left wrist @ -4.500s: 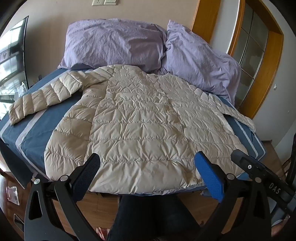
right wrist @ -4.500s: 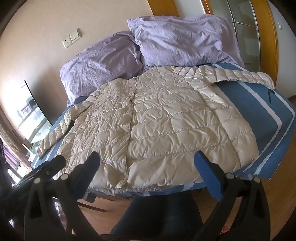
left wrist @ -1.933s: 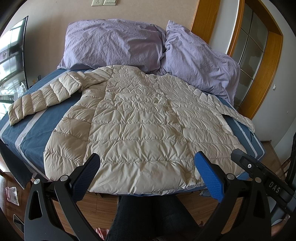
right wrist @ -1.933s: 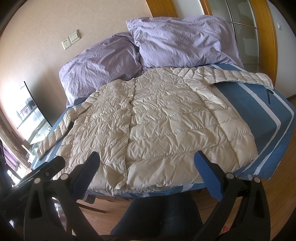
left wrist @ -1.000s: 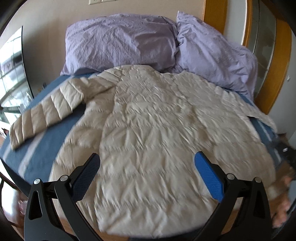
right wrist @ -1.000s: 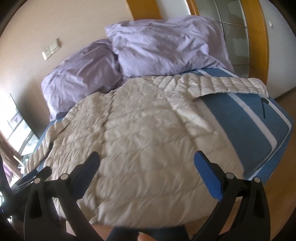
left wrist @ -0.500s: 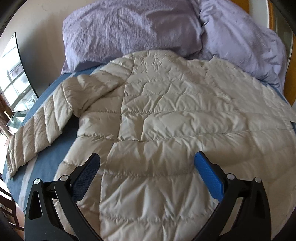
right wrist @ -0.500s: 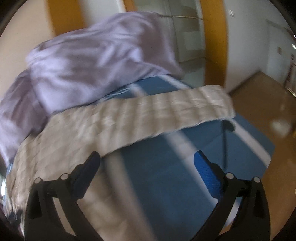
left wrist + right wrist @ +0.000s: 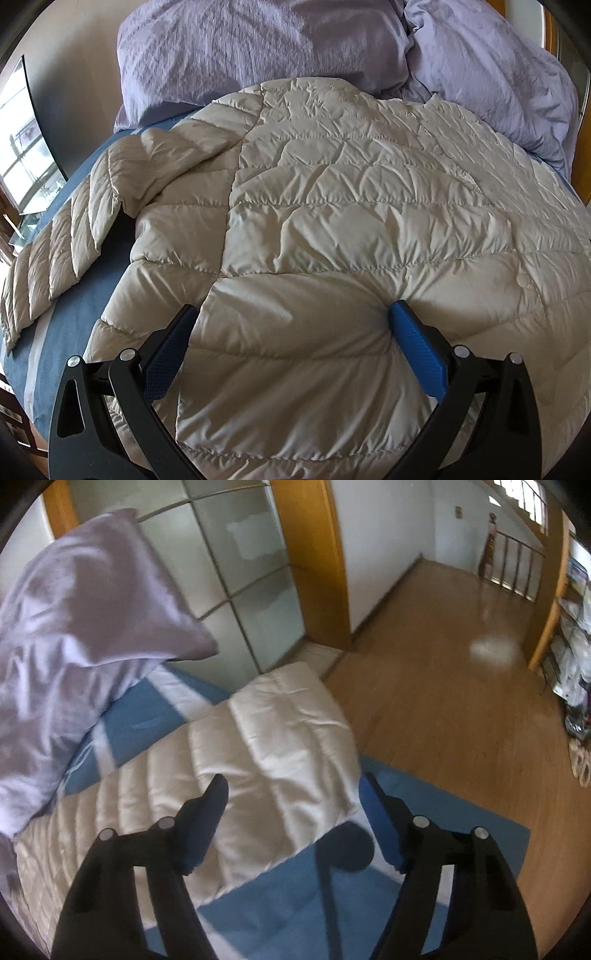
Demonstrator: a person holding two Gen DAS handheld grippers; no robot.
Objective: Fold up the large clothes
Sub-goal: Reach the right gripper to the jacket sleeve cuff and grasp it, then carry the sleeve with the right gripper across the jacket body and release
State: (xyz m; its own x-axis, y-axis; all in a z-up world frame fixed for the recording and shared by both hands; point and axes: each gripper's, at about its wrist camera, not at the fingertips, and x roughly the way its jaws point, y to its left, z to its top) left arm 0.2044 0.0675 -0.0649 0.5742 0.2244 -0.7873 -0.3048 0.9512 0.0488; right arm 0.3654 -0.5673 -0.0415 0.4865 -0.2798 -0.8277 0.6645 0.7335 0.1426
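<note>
Quilted beige jacket (image 9: pixel 332 221) lies flat for folding — left gripper (image 9: pixel 291 314) wide open pinning it, right gripper (image 9: pixel 291 786) closing around the sleeve cuff (image 9: pixel 280 738).

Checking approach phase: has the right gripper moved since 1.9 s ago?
Yes. The right gripper swung from the jacket's hem to its sleeve cuff, beside the purple pillow; jaws closing around it.

Cream quilted puffer jacket (image 9: pixel 332 229) lies flat, spread wide on the blue striped bed, collar end twd the purple pillows; surface creased, stitched in horiz. bands w/ a vertical seam left of centre; one sleeve (image 9: pixel 62 243) stretched out to the left over the blue cover; other sleeve (image 9: pixel 266 746) lies straight, its cuff end at the bed's edge.
</note>
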